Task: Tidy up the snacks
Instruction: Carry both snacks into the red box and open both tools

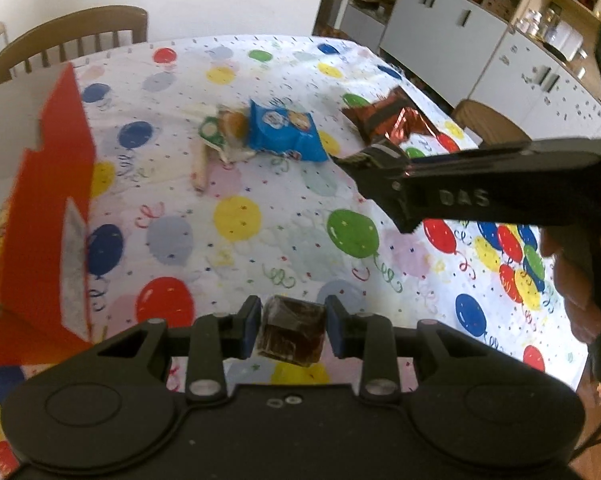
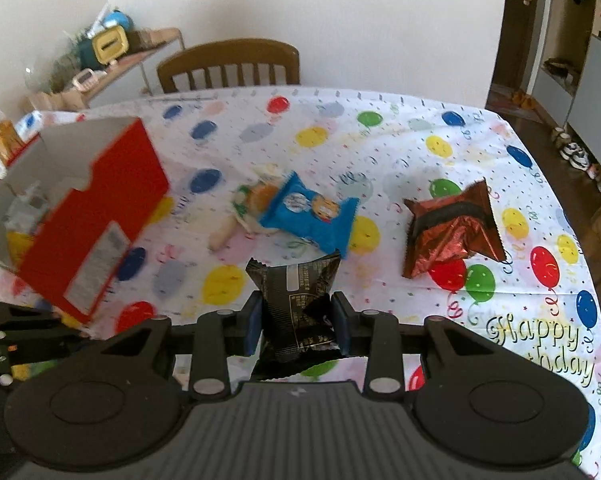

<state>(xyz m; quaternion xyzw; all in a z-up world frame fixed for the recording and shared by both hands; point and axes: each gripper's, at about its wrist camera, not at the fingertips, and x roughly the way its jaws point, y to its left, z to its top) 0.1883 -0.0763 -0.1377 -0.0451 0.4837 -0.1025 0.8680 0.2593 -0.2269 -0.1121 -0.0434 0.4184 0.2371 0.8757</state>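
A balloon-print tablecloth (image 2: 380, 160) fills the middle of both views, with "Happy Birthday" lettering at the lower right of the right wrist frame. A wooden chair (image 2: 228, 64) stands at the table's far edge, top centre of that frame.

At the left of both frames sits an open red box (image 2: 100, 216) with a white inside (a few items lie in it, too blurred to name). In the left wrist view the box (image 1: 60, 184) takes up the left edge.

Near the middle of the table lie three snacks: a blue packet (image 2: 312, 212), touching a white-and-green packet (image 2: 252, 200) on its left, and, well apart to the right, a crumpled red-brown foil packet (image 2: 452, 232).

The right gripper (image 2: 296, 322) at bottom centre of its own frame is clenched on a black wrapped snack (image 2: 296, 304), held upright above the cloth. In the left wrist view it (image 1: 384, 184) reaches in from the right edge.

The left gripper (image 1: 292, 328), bottom centre of its frame, grasps a small dark brown cube in clear wrap (image 1: 292, 332) between its blue pads (image 1: 253, 326).
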